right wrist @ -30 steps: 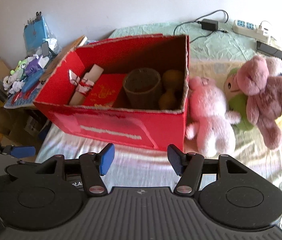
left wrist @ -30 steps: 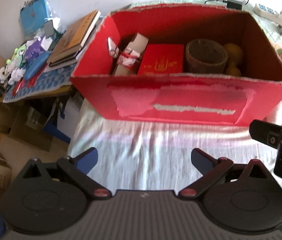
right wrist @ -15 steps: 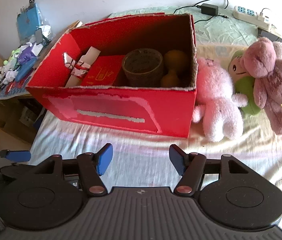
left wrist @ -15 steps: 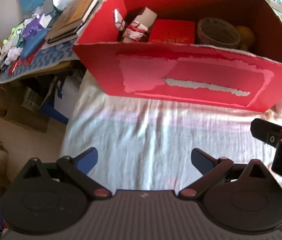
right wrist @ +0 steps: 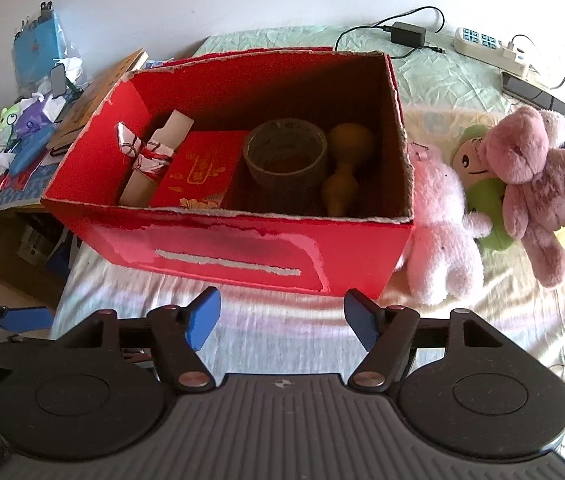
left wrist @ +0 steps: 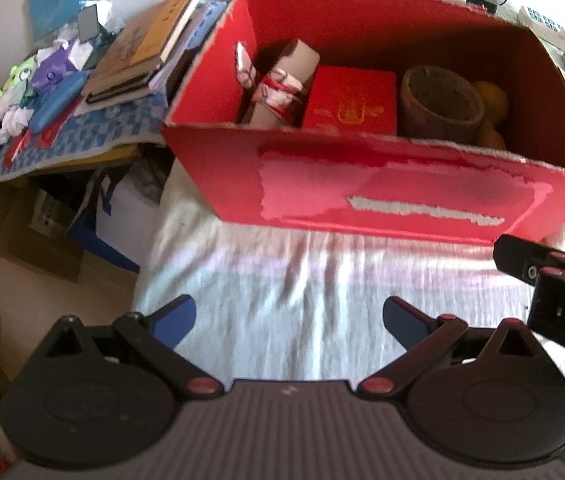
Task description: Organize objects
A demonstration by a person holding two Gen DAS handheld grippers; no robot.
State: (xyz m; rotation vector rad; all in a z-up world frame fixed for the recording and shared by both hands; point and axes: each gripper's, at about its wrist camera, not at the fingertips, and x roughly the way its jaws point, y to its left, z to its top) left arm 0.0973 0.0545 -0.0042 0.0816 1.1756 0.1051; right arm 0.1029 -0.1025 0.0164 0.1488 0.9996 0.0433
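A red cardboard box [right wrist: 218, 248] [left wrist: 382, 196] stands open on the bed. Inside lie a paper roll tied with red string [right wrist: 156, 162], a flat red packet [right wrist: 202, 174], a brown tape ring [right wrist: 284, 156] and a yellow gourd [right wrist: 344, 172]. Right of the box lie a pale pink plush [right wrist: 440, 224], a green-bodied doll [right wrist: 482, 196] and a mauve bear [right wrist: 542, 184]. My left gripper [left wrist: 288, 316] is open and empty over the sheet before the box. My right gripper [right wrist: 280, 316] is open and empty, also before the box.
A cluttered side table [left wrist: 62, 136] with books [left wrist: 142, 48] and small toys stands left of the bed. Cardboard boxes [left wrist: 22, 240] sit on the floor below it. A power strip [right wrist: 490, 46], a charger [right wrist: 406, 34] and cables lie on the bed behind the box.
Both views shifted: the left gripper dipped toward the sheet and came back up; the right gripper rose and now looks more steeply into the box. Nothing was grasped.
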